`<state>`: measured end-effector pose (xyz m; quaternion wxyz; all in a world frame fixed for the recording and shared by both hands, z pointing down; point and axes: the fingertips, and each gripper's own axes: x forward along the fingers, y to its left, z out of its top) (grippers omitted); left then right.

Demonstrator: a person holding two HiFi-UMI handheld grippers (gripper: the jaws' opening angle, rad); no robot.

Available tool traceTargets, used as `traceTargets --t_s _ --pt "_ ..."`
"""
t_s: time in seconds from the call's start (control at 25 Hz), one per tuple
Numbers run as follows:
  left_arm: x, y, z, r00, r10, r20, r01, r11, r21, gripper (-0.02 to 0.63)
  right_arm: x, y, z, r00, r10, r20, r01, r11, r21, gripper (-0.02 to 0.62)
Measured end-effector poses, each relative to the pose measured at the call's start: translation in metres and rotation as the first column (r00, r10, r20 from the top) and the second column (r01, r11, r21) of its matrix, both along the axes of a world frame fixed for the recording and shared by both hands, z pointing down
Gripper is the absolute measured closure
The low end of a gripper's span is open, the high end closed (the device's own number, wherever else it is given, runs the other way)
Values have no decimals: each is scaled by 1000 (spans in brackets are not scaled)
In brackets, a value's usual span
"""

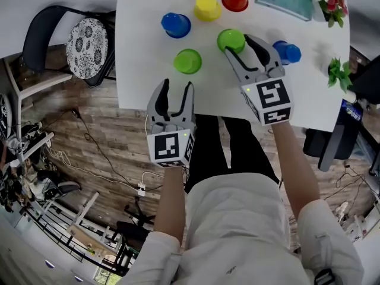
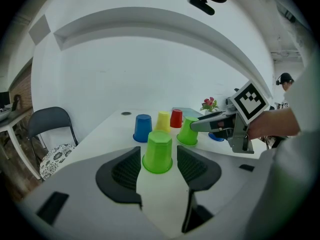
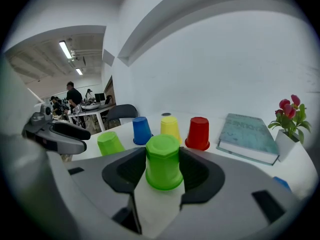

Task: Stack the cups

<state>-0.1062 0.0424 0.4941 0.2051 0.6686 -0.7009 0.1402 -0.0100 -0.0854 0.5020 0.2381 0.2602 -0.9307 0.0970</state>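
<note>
green cup (image 3: 162,159) inside open right hand-held gripper (image 1: 237,44), left one (image 1: 177,86) open, blue cup (image 1: 291,52) half-hidden

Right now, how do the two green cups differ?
The near green cup stands ahead of the left gripper, outside its open jaws; the far green cup stands between the open jaws of the right gripper. The near one is paler lime, the far one deeper green. Both stand upside down on the table, unstacked.
</note>
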Motion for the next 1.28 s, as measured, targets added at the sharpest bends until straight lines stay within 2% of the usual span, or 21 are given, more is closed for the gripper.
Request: traceTargets --t_s 0.64,1.08,1.28 --pt "-1 -3 -8 1000 -3 6 3 1000 23 377 -11 50 2 992 -127 0 127 992 11 382" --pt "-3 -1 -8 1000 -2 8 1 1000 20 377 -19 64 12 985 -172 -18 172 985 17 380" --pt "-6 -2 -10 1000 -5 12 5 1000 21 377 -20 69 10 982 -188 -5 188 982 6 341"
